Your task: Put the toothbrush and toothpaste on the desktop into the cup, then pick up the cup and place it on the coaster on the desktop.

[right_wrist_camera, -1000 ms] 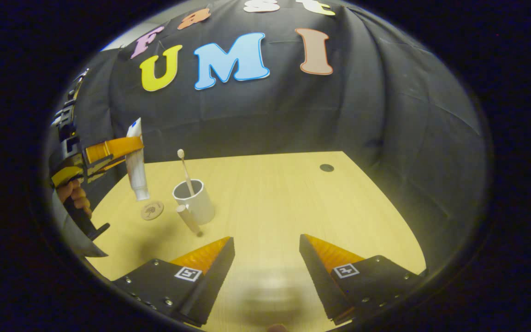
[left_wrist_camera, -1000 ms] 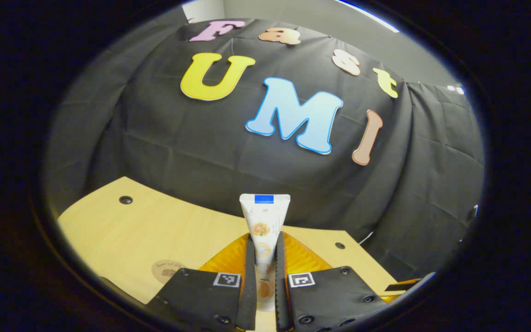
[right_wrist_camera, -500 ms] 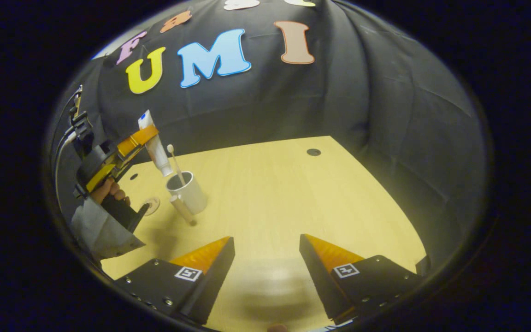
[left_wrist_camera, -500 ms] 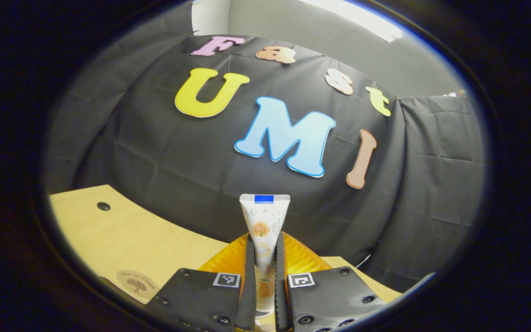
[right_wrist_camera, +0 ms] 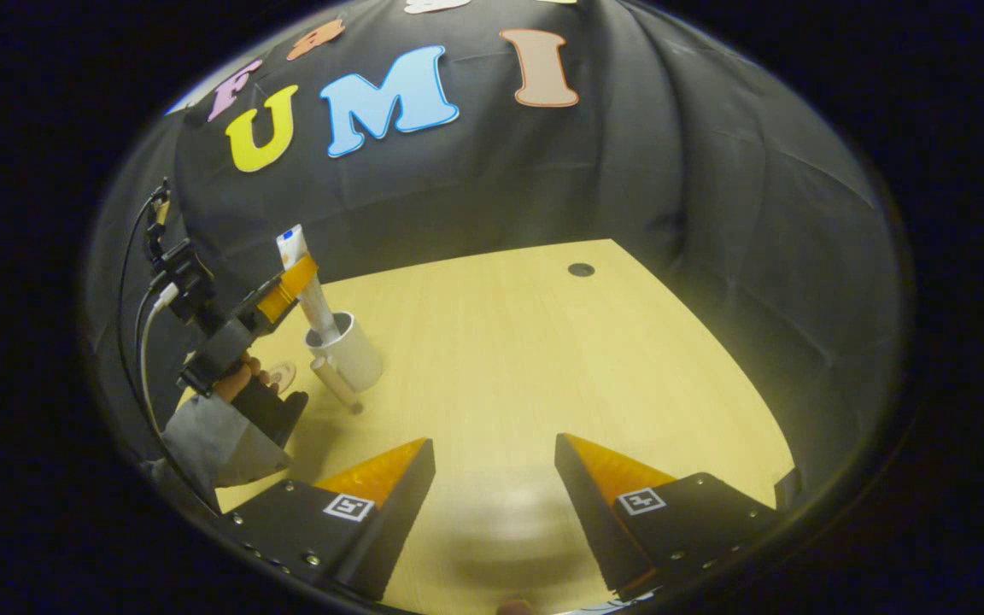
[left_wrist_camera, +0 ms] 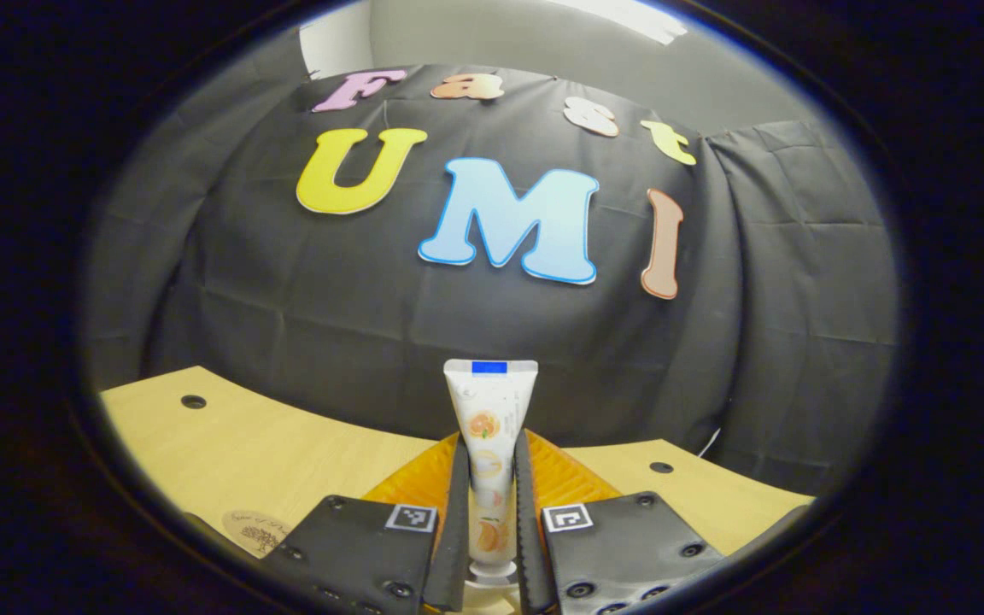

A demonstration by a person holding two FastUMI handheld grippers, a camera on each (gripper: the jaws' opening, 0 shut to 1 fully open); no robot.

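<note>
In the cup (right_wrist_camera: pixel 347 354) — toothpaste (right_wrist_camera: pixel 308 286) lower end.

A pale wooden desktop (right_wrist_camera: pixel 543 359) with small round dark holes (right_wrist_camera: pixel 580 270) met a creased black cloth wall (right_wrist_camera: pixel 671 171).

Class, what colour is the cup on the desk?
White cup, clearest in the right gripper view.

my left gripper (left_wrist_camera: pixel 489 512) clamps the white toothpaste (left_wrist_camera: pixel 489 444) tube upright, crimped end up, its cap end dipping into the white cup (right_wrist_camera: pixel 348 356) on the worktop (right_wrist_camera: pixel 543 359). the round wooden coaster (left_wrist_camera: pixel 254 530) lies flat just beside the cup.
</note>
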